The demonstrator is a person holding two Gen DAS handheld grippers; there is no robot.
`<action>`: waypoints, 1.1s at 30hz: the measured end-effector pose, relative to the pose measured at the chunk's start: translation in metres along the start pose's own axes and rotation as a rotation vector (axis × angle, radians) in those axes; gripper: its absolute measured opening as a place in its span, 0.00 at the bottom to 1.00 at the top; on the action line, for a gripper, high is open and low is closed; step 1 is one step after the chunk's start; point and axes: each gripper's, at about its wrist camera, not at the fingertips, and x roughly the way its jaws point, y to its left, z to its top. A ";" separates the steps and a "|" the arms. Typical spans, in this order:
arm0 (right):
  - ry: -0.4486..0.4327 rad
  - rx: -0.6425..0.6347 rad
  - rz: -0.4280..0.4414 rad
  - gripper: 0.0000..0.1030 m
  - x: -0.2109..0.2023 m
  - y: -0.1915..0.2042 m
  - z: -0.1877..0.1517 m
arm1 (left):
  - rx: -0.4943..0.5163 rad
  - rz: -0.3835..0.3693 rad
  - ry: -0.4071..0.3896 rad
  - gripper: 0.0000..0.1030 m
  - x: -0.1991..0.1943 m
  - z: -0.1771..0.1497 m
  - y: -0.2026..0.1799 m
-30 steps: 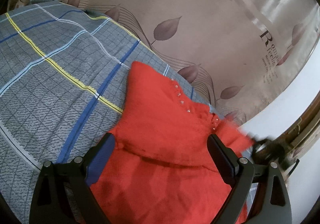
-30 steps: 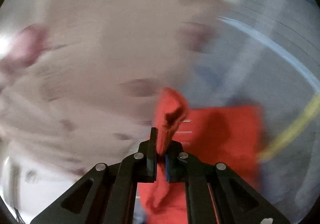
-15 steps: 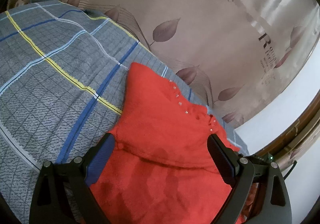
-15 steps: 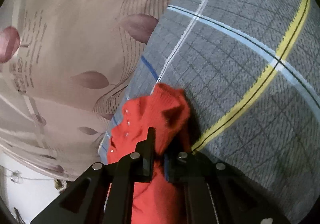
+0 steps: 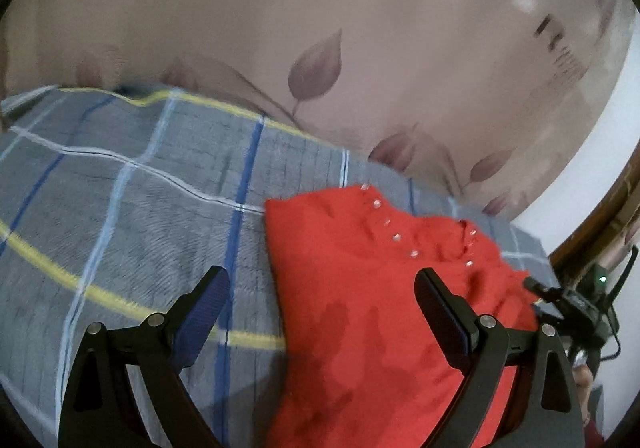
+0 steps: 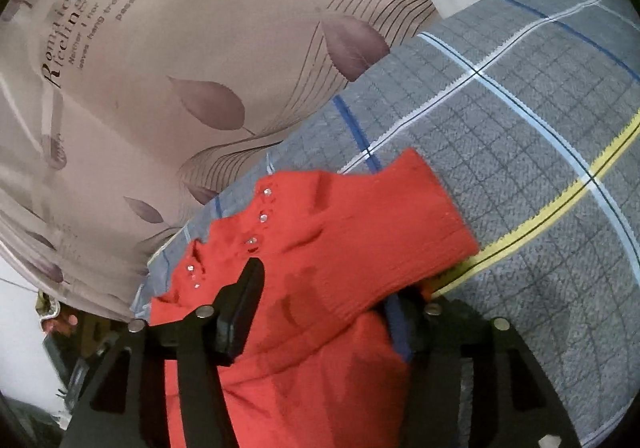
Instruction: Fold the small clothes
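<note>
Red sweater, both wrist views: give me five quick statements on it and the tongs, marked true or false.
1. The red sweater lies on a grey checked blanket. True.
2. The left tongs are clamped on the sweater. False: they are open and grip nothing.
3. A sleeve is folded across the sweater's body. True.
4. The right tongs are shut on the sleeve. False: they are open, with the sleeve lying loose between them.
5. The sweater has a row of small shiny studs near the neck. True.
</note>
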 end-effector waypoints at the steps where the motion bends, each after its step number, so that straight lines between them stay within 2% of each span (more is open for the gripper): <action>1: -0.001 0.008 0.010 0.52 -0.001 -0.003 0.000 | -0.001 0.001 0.017 0.90 0.007 0.003 0.001; 2: -0.003 0.014 0.017 0.52 -0.002 -0.005 0.000 | 0.002 0.005 0.041 0.88 0.017 0.006 0.000; 4: -0.005 0.020 0.026 0.52 -0.005 -0.011 0.000 | 0.030 0.044 0.063 0.67 0.028 0.007 -0.002; 6: -0.006 0.023 0.029 0.52 -0.005 -0.010 0.000 | 0.089 0.111 0.104 0.24 0.040 0.005 -0.006; 7: -0.007 0.023 0.031 0.52 -0.003 -0.009 -0.001 | 0.105 0.124 0.114 0.23 0.043 0.004 -0.006; 11: -0.010 0.030 0.052 0.55 -0.006 -0.011 -0.001 | 0.219 0.217 0.068 0.16 0.038 -0.002 -0.014; 12: -0.010 0.031 0.057 0.56 -0.007 -0.011 -0.001 | 0.234 0.243 0.052 0.10 0.036 -0.002 -0.013; 14: -0.012 0.033 0.063 0.57 -0.008 -0.013 -0.001 | 0.212 0.290 0.028 0.04 0.029 0.002 -0.001; 15: -0.013 0.031 0.064 0.58 -0.009 -0.013 -0.001 | 0.177 0.304 0.017 0.04 0.025 0.006 0.011; 16: -0.012 0.028 0.065 0.58 -0.010 -0.012 -0.001 | 0.137 0.288 0.017 0.04 0.021 0.009 0.023; 17: -0.012 0.024 0.065 0.60 -0.010 -0.012 -0.001 | 0.089 0.242 0.010 0.04 0.014 0.012 0.038; 19: -0.011 0.017 0.063 0.61 -0.011 -0.011 -0.001 | 0.076 0.189 -0.034 0.04 -0.004 0.011 0.043; 20: -0.011 0.016 0.064 0.62 -0.012 -0.010 -0.001 | 0.076 0.111 -0.067 0.04 -0.023 0.008 0.040; 21: -0.011 0.016 0.064 0.62 -0.012 -0.010 -0.001 | 0.075 0.035 -0.065 0.04 -0.035 0.004 0.034; 23: -0.011 0.018 0.068 0.62 -0.013 -0.010 -0.001 | 0.079 -0.110 0.008 0.06 -0.052 -0.010 0.018; 25: -0.014 0.023 0.070 0.62 -0.014 -0.010 -0.001 | 0.075 -0.189 0.100 0.07 -0.060 -0.033 0.001; 26: -0.016 0.025 0.071 0.62 -0.014 -0.010 -0.001 | 0.045 -0.236 0.159 0.11 -0.060 -0.052 -0.007; 27: -0.017 0.027 0.072 0.62 -0.015 -0.010 -0.002 | 0.010 -0.269 0.203 0.20 -0.057 -0.063 -0.010; 29: -0.021 0.030 0.074 0.62 -0.015 -0.011 -0.002 | -0.134 -0.356 0.292 0.28 -0.043 -0.087 -0.011; 31: -0.023 0.032 0.073 0.62 -0.016 -0.011 -0.003 | -0.219 -0.419 0.312 0.29 -0.031 -0.096 -0.012; 33: -0.023 0.032 0.073 0.62 -0.016 -0.011 -0.003 | -0.254 -0.390 0.262 0.39 -0.020 -0.097 -0.013</action>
